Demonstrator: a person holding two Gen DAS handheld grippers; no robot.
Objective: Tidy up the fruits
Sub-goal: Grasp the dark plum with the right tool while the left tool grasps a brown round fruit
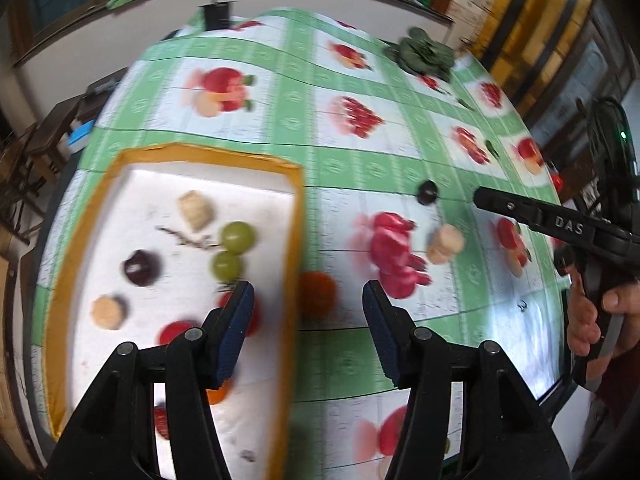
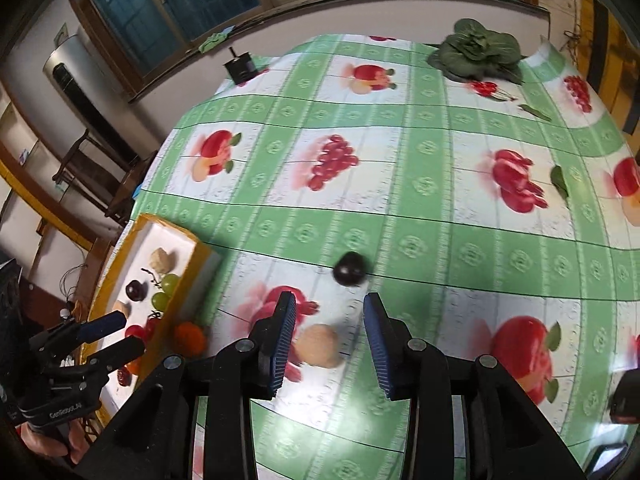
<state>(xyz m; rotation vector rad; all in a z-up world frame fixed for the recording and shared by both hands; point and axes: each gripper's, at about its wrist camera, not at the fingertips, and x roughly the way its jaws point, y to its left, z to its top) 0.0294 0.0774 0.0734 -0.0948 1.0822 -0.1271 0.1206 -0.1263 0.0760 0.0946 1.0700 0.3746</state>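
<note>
Fruit-print tablecloth (image 2: pixel 420 216), round tan fruit (image 2: pixel 320 346), glossy dark plum (image 2: pixel 349 269)

Tray wall (image 1: pixel 294 240) blocks orange fruit (image 1: pixel 318 292) leftward; open cloth (image 2: pixel 420 240) beyond dark plum (image 2: pixel 350 268)

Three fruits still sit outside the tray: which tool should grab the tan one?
Right. The right tool is open directly over the tan fruit; the left tool hangs near the orange fruit beside the tray.
</note>
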